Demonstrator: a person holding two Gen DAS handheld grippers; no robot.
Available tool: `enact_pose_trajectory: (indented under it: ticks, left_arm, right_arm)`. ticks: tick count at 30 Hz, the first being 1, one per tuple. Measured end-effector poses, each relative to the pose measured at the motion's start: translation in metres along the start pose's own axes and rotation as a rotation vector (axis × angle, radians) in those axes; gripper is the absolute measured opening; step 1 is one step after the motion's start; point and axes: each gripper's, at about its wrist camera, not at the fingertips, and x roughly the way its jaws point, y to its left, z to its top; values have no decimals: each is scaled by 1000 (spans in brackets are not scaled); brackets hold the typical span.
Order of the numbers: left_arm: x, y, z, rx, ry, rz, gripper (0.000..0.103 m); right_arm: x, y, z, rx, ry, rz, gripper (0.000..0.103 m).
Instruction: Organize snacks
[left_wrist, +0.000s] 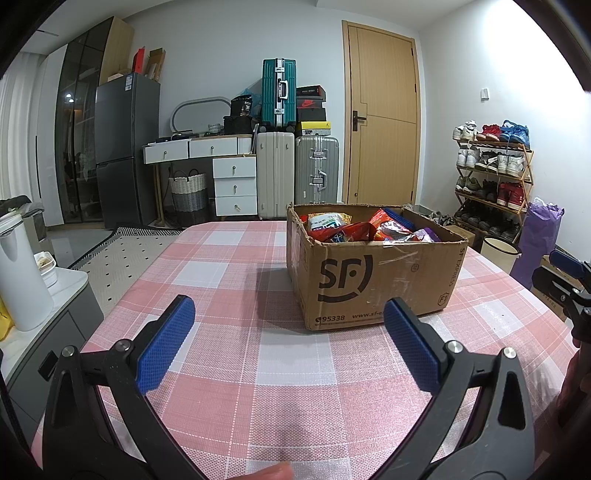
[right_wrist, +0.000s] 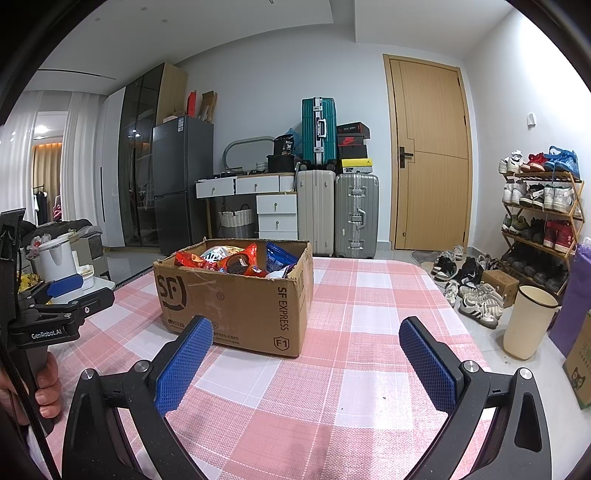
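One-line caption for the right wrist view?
Open right gripper above pink checked tablecloth, facing brown cardboard box of snack packets.

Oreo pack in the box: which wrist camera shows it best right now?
Right wrist view: the Oreo pack faces the camera, cookie picture clear, inside the cardboard box. Left wrist view shows only jumbled wrappers above the rim; I cannot identify it there.

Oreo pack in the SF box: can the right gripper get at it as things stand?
Probably yes. The box is open-topped, the Oreo pack lies on top of the pile, and the right gripper is open with only bare tablecloth between.
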Motion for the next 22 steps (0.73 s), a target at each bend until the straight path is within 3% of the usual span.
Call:
enact_pose_trajectory:
  ticks: [22]
  left_arm:
    - [-12, 3, -1, -5, -29, 9, 102]
  right_arm:
    - [0, 1, 0, -3, 1, 0, 103]
